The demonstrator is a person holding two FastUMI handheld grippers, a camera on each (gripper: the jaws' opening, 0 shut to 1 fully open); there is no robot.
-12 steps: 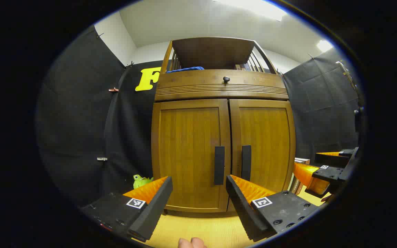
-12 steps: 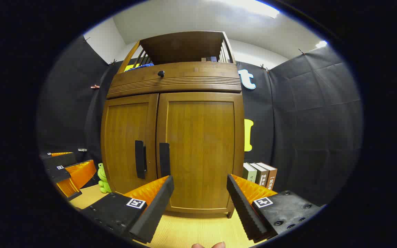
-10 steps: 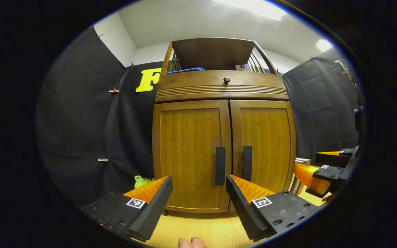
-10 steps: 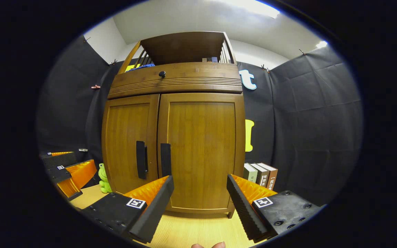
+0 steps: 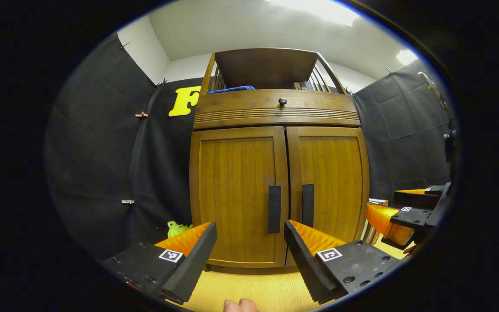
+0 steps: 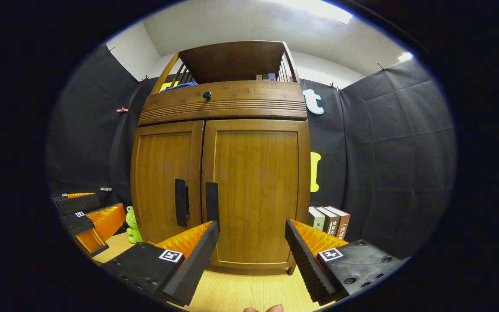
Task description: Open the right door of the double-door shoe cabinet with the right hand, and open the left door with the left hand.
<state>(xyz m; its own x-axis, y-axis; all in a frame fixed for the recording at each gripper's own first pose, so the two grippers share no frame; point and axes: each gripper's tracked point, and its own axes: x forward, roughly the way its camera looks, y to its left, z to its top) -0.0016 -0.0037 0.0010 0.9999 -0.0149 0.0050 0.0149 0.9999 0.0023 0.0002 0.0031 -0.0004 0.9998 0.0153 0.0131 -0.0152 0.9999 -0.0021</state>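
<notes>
Orange ridged fingers (image 5: 306, 236), black-padded

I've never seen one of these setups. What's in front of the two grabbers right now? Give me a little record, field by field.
cabinet: wooden shoe cabinet, standing on a light wood floor
left door: closed
right door: closed
handles: two black vertical bars beside the centre seam, untouched
left gripper: jaws open, short of the doors
right gripper: jaws open, short of the doors
left of cabinet: green frog toy
right of cabinet: books standing upright
top shelf: blue cloth
</notes>
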